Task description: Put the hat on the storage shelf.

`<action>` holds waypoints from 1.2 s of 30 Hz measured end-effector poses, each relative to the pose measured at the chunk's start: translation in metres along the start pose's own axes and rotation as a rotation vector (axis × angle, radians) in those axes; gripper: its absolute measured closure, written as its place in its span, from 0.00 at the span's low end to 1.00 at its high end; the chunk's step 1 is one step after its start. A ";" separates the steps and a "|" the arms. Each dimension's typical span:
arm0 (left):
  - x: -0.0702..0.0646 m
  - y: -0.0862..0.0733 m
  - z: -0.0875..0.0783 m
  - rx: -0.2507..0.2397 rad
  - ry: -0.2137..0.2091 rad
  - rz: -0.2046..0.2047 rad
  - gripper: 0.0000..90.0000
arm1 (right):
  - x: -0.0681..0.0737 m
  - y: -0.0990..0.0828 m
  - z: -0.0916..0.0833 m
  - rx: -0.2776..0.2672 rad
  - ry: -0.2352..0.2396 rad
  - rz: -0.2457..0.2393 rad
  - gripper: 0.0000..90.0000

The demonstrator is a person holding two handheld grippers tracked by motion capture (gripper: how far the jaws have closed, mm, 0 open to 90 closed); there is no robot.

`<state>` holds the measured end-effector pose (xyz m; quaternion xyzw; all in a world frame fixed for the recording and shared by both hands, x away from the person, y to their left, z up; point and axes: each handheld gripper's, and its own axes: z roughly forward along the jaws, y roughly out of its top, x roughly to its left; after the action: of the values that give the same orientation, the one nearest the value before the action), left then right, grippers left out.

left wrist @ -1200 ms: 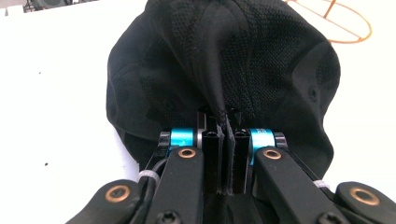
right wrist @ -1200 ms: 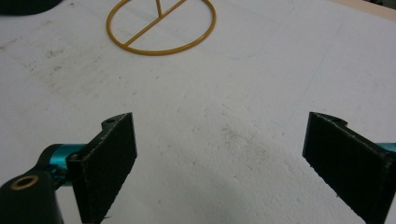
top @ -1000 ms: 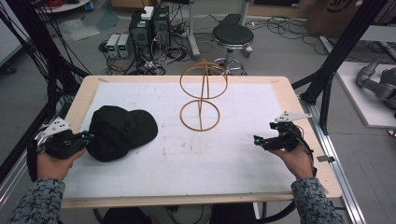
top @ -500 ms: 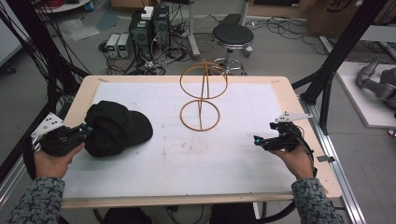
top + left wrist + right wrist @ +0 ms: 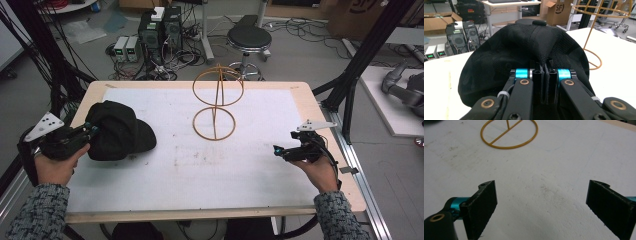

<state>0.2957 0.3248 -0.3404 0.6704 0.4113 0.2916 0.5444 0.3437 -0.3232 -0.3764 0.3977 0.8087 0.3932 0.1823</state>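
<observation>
Jaws of the left gripper [image 5: 543, 72] pinch the fabric edge of the black cap [image 5: 117, 131], held at the table's [image 5: 300, 95] left edge. Right gripper [image 5: 541, 205] gapes wide over bare tabletop, well apart from the wire stand [image 5: 216, 107].

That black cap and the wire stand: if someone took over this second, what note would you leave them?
Left gripper: jaws shut on the black cap's edge at the table's left side.
Right gripper: jaws open, nothing between them, low over the table's right side.
Gold wire stand: upright at the middle back, bare.
Done: cap gripped.
Left, probably: carry the cap onto the stand.
</observation>
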 end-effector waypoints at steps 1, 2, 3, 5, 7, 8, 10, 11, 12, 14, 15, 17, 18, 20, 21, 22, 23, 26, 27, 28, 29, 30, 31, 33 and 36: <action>-0.001 0.002 0.000 -0.010 0.001 -0.003 0.97 | 0.000 0.000 0.000 0.000 0.000 -0.002 0.11; -0.001 0.005 0.000 -0.017 0.000 -0.006 0.98 | 0.000 0.000 0.000 -0.002 0.000 0.002 0.11; -0.002 0.007 0.000 -0.030 -0.005 -0.010 0.97 | 0.000 0.000 -0.001 -0.002 0.000 -0.001 0.11; -0.002 0.013 0.000 -0.049 -0.006 -0.013 0.98 | -0.001 -0.001 -0.001 -0.002 0.001 0.000 0.11; -0.002 0.021 0.000 -0.061 -0.011 -0.012 0.97 | -0.001 -0.001 -0.001 0.000 0.001 0.003 0.11; -0.002 0.025 0.000 -0.064 -0.012 -0.011 0.98 | -0.001 -0.001 -0.001 -0.002 0.003 0.005 0.11; -0.003 0.033 0.001 -0.073 -0.018 -0.017 0.97 | -0.002 -0.002 -0.002 -0.003 -0.001 0.002 0.11; -0.003 0.037 0.002 -0.077 -0.019 -0.012 0.97 | -0.002 -0.002 -0.002 -0.005 0.000 0.002 0.11; -0.003 0.040 0.002 -0.081 -0.023 -0.011 0.97 | -0.002 -0.002 -0.002 -0.005 0.000 0.002 0.11; -0.005 0.051 0.005 -0.092 -0.030 -0.006 0.97 | -0.003 -0.002 -0.002 -0.004 0.002 0.005 0.11; -0.005 0.056 0.005 -0.094 -0.034 -0.001 0.97 | -0.003 -0.003 -0.001 -0.004 0.002 0.007 0.11; -0.006 0.066 0.007 -0.108 -0.038 -0.003 0.98 | -0.004 -0.003 -0.001 -0.004 0.003 0.010 0.11; -0.006 0.071 0.008 -0.111 -0.040 -0.001 0.98 | -0.004 -0.003 -0.001 -0.006 0.003 0.007 0.11; -0.006 0.080 0.011 -0.122 -0.042 -0.003 0.98 | -0.004 -0.003 -0.001 -0.008 0.007 0.009 0.11; -0.007 0.085 0.013 -0.125 -0.042 -0.009 0.98 | -0.004 -0.003 -0.001 -0.008 0.007 0.013 0.11; -0.007 0.095 0.016 -0.124 -0.048 -0.003 0.97 | -0.004 -0.004 -0.001 -0.009 0.008 0.009 0.11; -0.007 0.095 0.016 -0.124 -0.048 -0.003 0.97 | -0.004 -0.004 -0.001 -0.008 0.008 0.007 0.11; -0.006 0.109 0.021 -0.140 -0.069 -0.014 0.97 | -0.005 -0.006 -0.001 -0.009 0.011 0.013 0.11; -0.006 0.114 0.023 -0.141 -0.078 -0.007 0.97 | -0.005 -0.006 -0.001 -0.009 0.011 0.013 0.11; -0.005 0.119 0.025 -0.143 -0.094 0.000 0.97 | -0.005 -0.006 -0.001 -0.009 0.011 0.010 0.11; -0.004 0.124 0.027 -0.141 -0.106 0.008 0.97 | -0.005 -0.007 -0.001 -0.012 0.018 0.009 0.11; -0.003 0.128 0.030 -0.142 -0.121 0.012 0.97 | -0.005 -0.008 -0.001 -0.013 0.017 0.011 0.11; -0.002 0.132 0.032 -0.142 -0.131 0.019 0.97 | -0.005 -0.008 -0.001 -0.013 0.017 0.011 0.11; 0.001 0.141 0.036 -0.150 -0.154 0.018 0.97 | -0.006 -0.009 -0.003 -0.014 0.016 0.008 0.11; 0.006 0.153 0.040 -0.161 -0.167 0.008 0.97 | -0.008 -0.009 -0.004 -0.013 0.013 0.009 0.11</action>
<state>0.3679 0.2998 -0.2021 0.6481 0.3370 0.2690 0.6278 0.3412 -0.3349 -0.3813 0.3977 0.8054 0.4020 0.1777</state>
